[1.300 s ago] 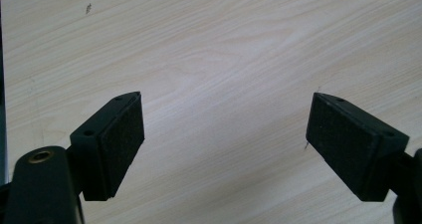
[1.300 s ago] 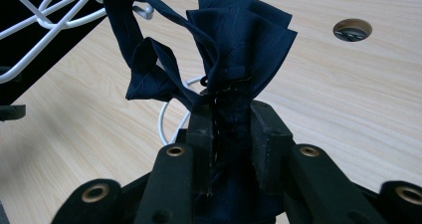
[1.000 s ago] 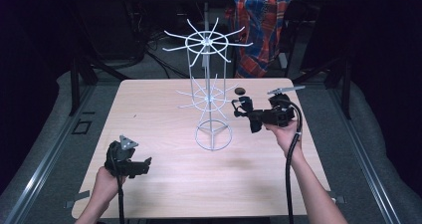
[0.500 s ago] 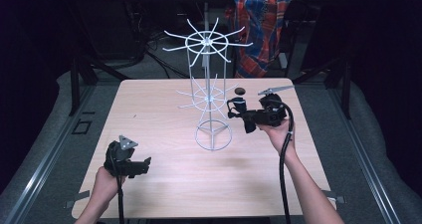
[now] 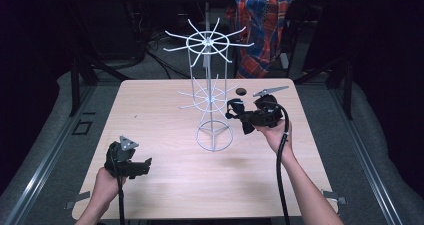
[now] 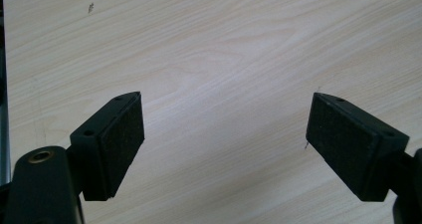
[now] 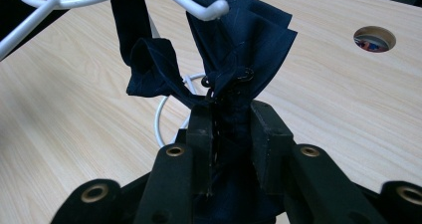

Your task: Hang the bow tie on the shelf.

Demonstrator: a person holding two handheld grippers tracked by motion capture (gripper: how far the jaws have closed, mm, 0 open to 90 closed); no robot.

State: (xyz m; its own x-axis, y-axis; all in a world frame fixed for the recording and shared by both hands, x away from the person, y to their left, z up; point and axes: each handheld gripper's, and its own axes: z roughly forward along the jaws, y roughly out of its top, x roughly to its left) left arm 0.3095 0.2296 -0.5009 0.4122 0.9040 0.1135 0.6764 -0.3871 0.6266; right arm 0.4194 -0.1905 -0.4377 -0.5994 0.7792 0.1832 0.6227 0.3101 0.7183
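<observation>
white wire rack (image 5: 210, 92) at centre, pale wood-grain counter (image 5: 160, 110), navy cloth (image 7: 234, 45) in black tongs (image 7: 234, 134), red-blue plaid fabric (image 5: 262, 25) at upper right.

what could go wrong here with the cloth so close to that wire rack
The right gripper is shut on the dark blue cloth, which sits right at a hook tip of the white wire rack. The fabric could snag on the hook, or slide off it instead of hanging. The rack looks light, and the left gripper isn't steadying it, so a push might tip it.
</observation>
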